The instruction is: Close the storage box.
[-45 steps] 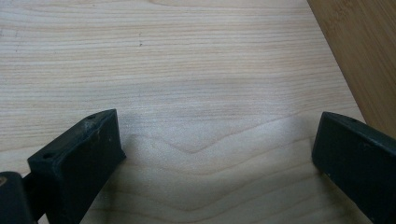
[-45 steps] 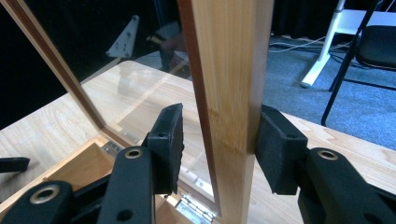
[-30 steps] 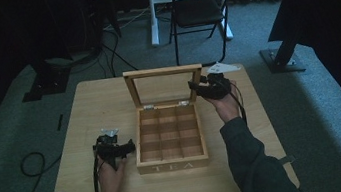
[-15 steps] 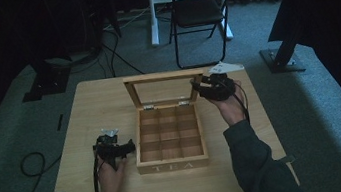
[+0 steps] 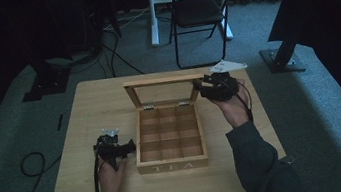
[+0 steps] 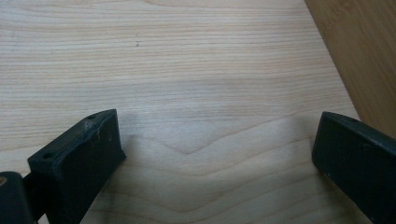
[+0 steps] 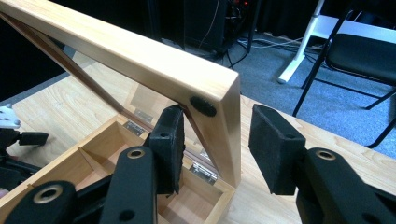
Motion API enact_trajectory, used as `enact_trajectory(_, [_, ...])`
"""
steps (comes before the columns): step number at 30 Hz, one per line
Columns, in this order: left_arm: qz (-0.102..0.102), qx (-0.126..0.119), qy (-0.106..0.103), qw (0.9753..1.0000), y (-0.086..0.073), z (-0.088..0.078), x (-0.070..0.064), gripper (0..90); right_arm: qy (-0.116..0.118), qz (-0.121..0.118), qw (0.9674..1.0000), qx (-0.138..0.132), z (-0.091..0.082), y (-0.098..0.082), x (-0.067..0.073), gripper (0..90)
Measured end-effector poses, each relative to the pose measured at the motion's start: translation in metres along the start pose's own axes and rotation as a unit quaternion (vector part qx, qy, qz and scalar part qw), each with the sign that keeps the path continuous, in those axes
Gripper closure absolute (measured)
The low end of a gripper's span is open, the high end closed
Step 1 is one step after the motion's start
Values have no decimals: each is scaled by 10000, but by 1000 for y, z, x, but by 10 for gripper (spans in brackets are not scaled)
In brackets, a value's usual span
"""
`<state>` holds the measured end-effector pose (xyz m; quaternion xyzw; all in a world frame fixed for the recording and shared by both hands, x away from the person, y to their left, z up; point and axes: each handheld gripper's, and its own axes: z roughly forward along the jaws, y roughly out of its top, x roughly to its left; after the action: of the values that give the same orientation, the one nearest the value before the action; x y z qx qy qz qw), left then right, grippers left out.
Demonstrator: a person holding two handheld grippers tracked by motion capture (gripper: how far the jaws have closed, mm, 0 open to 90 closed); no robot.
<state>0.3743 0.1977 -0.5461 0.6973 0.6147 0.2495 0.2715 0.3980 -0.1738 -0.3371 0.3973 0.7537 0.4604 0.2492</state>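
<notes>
The light wooden tea box with nine square compartments (image 5: 169, 137) stood in the middle of the pale wooden table (image 5: 85, 113), and its wooden-framed glass lid (image 5: 165, 89) was raised, leaning back on the hinges at the far side. The right gripper (image 5: 206, 89) was at the right corner of the lid. In the right gripper view its fingers (image 7: 170, 140) were apart, one on the inner side of the frame corner (image 7: 219, 107) and one on the outer side, and a small gap showed on the outer side, so I judge they were around the corner but not pressing it. A small black round bumper (image 7: 202, 106) sat on the inner face of that corner.

The left gripper (image 5: 126, 148) lay low on the table just beside the left wall of the box. Its fingers (image 6: 88, 149) were wide apart with only bare table between them, and the box wall (image 6: 359, 51) was at the right edge of that view.

As far as I can judge, the opening was nearly done or done: the lid was up and the compartments looked empty. What was left seemed to be to release the lid or to set it further back, but I cannot tell which.

The front wall of the box carried the word "TEA" (image 5: 172, 166) in pale letters. I could read no other writing
</notes>
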Motion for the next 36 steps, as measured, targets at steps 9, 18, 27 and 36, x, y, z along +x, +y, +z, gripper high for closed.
enact_trajectory(9, [-1, 1, -11, 10000, 0, 0, -1, 16, 99, 2, 9999, 120, -6, -3, 4, 542])
enact_trajectory(18, [-6, -2, -8, 10000, 0, 0, -1, 16, 163, -32, 9997, 160, -10, -8, 12, 529])
enact_trajectory(27, [9, 6, -10, 10000, 0, 0, -1, 16, 180, -93, 9996, 211, -15, -16, 18, 522])
enact_trajectory(36, [-25, -12, -12, 10000, 0, 0, -1, 16, 196, 17, 9996, 202, -21, -29, 24, 512])
